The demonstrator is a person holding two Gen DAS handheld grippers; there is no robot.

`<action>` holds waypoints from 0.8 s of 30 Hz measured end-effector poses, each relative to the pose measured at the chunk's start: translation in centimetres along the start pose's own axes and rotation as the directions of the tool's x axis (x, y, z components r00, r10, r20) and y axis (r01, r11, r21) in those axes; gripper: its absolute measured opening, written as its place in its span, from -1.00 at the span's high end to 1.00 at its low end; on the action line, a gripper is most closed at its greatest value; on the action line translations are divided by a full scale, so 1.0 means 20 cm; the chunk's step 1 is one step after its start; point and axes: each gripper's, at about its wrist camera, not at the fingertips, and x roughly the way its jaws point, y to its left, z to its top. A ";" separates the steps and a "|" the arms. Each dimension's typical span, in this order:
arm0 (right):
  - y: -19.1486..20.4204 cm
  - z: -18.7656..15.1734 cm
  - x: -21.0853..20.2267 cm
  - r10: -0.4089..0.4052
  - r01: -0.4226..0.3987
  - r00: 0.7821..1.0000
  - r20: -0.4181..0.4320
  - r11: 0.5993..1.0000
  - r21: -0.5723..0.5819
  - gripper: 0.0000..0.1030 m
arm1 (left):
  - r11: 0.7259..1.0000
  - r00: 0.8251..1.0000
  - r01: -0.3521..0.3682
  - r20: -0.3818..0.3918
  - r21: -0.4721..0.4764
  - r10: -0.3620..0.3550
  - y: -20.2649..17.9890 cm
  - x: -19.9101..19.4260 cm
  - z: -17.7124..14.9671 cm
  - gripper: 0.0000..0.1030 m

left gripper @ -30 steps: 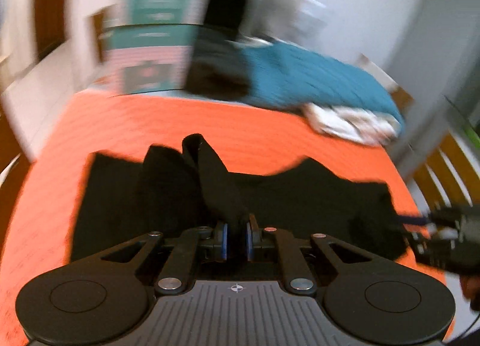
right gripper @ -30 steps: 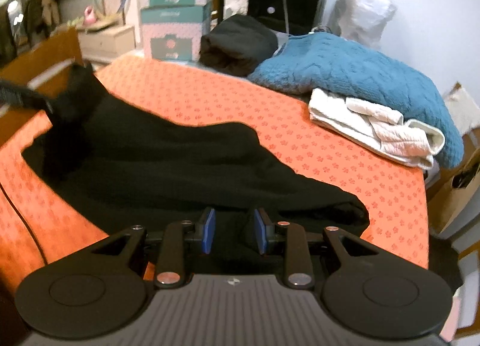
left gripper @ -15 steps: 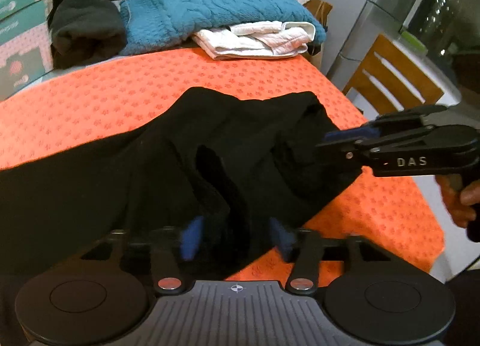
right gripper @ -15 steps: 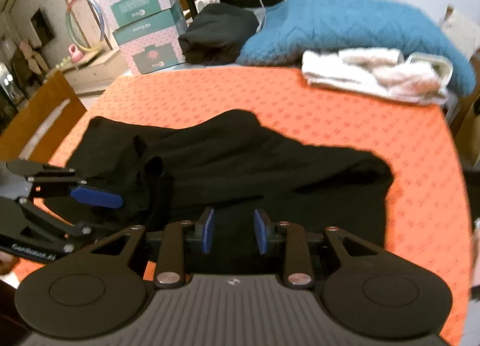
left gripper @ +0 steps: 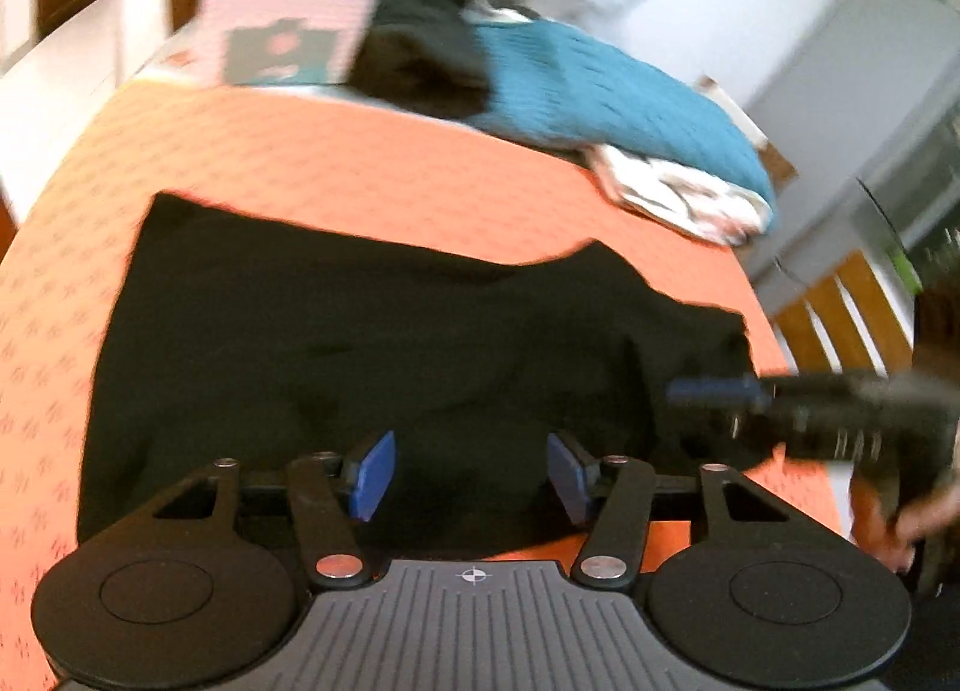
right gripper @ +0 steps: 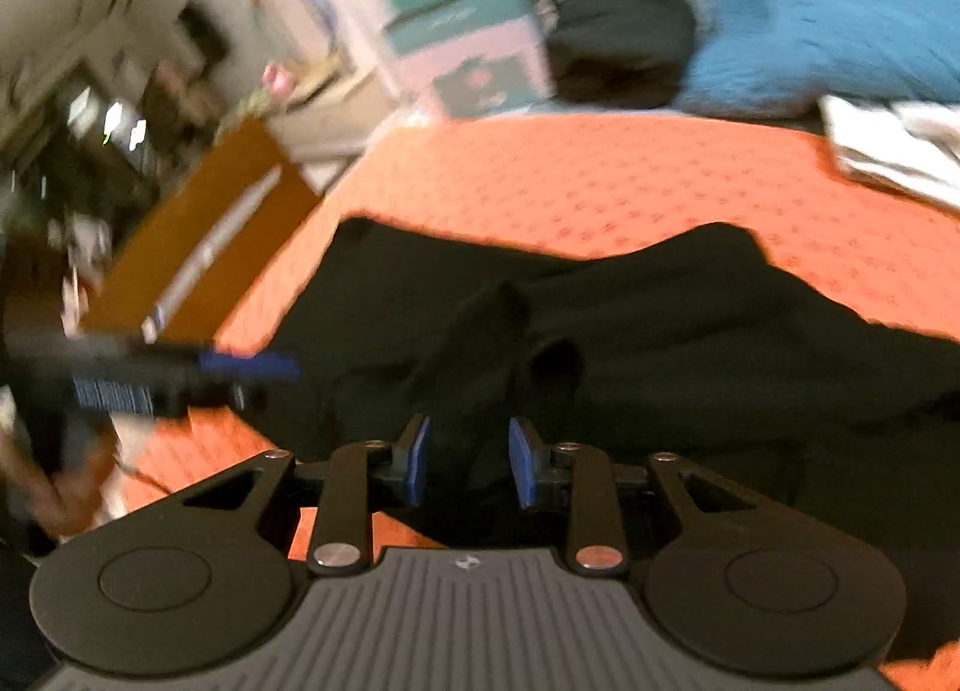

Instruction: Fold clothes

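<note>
One black garment (left gripper: 372, 343) on the orange cloth (left gripper: 336, 163); two grippers, left gripper (left gripper: 472, 475) and right gripper (right gripper: 468, 463), jaws spread

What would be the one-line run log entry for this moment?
left claw: open, empty | right claw: open over fabric | black garment: spread on orange cloth | fold: unfinished
</note>
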 end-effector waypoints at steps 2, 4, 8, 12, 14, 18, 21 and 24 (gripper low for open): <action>0.04 -0.01 0.07 -0.025 0.023 0.999 -0.043 0.998 -0.063 0.35 | 0.999 1.000 -0.001 0.008 -0.044 0.002 0.05 0.01 0.02 -0.09; 0.05 -0.02 0.11 -0.033 0.027 0.997 -0.068 0.995 -0.098 0.61 | 0.997 1.000 0.000 0.013 -0.077 0.001 0.09 0.02 0.03 -0.08; 0.05 -0.06 0.05 -0.056 0.048 0.996 -0.064 0.991 -0.129 0.99 | 0.996 1.000 -0.011 0.008 -0.094 0.012 0.12 0.08 0.06 -0.05; -0.01 -0.11 -0.02 -0.082 0.072 0.993 -0.083 0.991 -0.113 0.99 | 0.996 0.999 -0.037 -0.014 -0.079 0.036 0.15 0.15 0.07 0.00; -0.04 -0.13 -0.06 -0.094 0.084 0.991 -0.092 0.991 -0.106 0.99 | 0.997 0.999 -0.043 -0.014 -0.068 0.042 0.15 0.16 0.08 0.01; -0.06 -0.14 -0.12 -0.088 0.083 0.994 -0.066 0.994 -0.073 0.94 | 0.999 1.000 -0.024 -0.008 -0.024 0.024 0.11 0.14 0.10 0.01; -0.03 -0.10 -0.13 -0.054 0.052 0.998 -0.026 0.996 -0.069 0.90 | 1.000 1.000 -0.012 -0.007 0.003 0.012 0.08 0.12 0.11 0.01; 0.02 -0.05 -0.06 -0.049 0.045 0.998 -0.031 0.992 -0.118 0.58 | 1.000 1.000 -0.004 -0.011 0.014 0.005 0.06 0.12 0.11 0.01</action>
